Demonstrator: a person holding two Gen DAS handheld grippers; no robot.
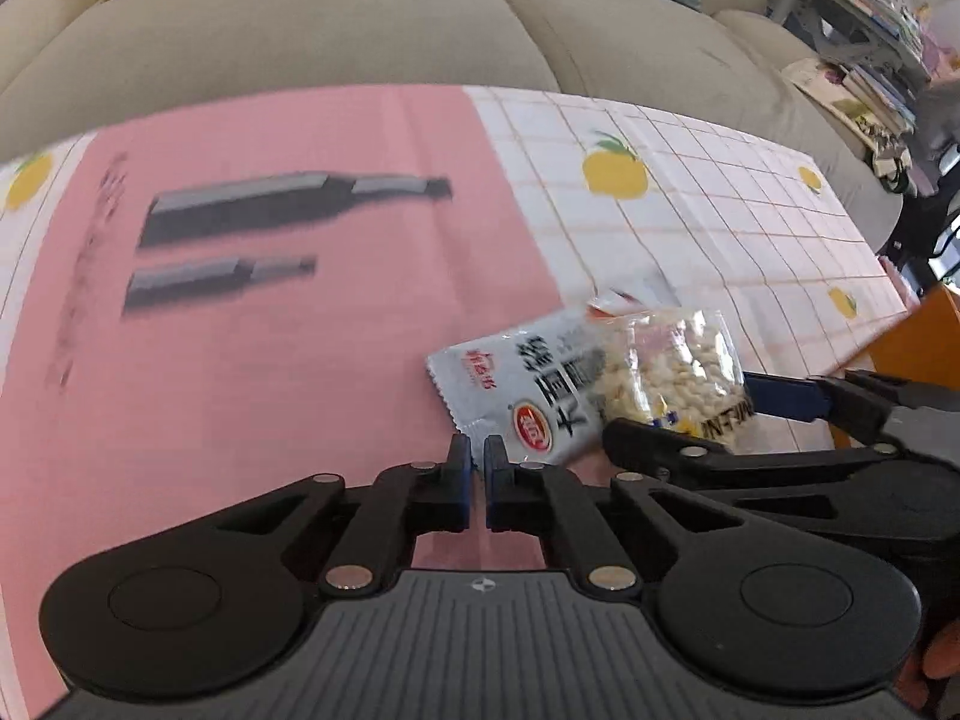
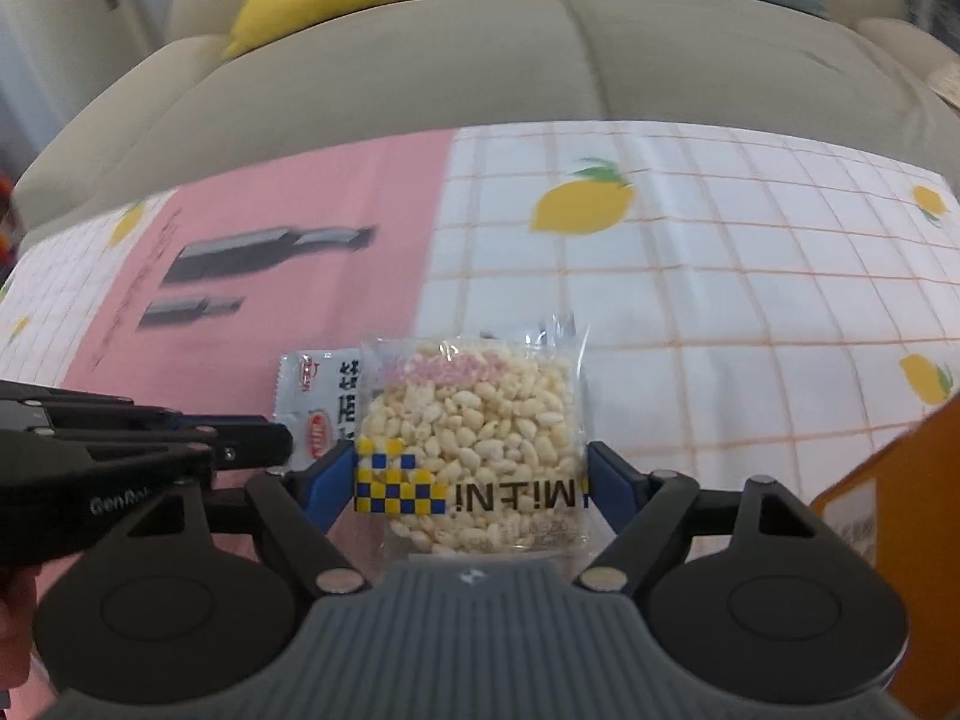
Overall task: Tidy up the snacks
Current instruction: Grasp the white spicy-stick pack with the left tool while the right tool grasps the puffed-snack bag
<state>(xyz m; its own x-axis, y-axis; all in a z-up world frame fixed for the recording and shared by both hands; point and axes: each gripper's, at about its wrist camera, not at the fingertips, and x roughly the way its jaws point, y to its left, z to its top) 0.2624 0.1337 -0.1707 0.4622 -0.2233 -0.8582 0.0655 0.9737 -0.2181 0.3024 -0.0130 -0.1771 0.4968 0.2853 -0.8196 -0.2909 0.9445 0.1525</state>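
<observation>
Low in the left wrist view, the left gripper (image 1: 477, 468) pinches a corner of the silver snack packet (image 1: 528, 390), its jaws nearly together. At centre-bottom of the right wrist view, the right gripper (image 2: 468, 480) stands wide, clamped on both sides of the clear puffed-rice bag (image 2: 474, 426), above the pink mat (image 2: 288, 276).

We see the puffed rice packet (image 2: 474, 438) wrapped in clear, glossy plastic film, its grains rough and matt inside, while the white snack sachet (image 1: 528, 396) beside it looks like smooth, shiny foil-type plastic. Under them we see a smooth, faintly creased tablecloth (image 2: 720, 276) and a matt pink sheet (image 1: 270, 360). Behind, the sofa (image 1: 300, 24) shows soft, matt woven cloth.
</observation>
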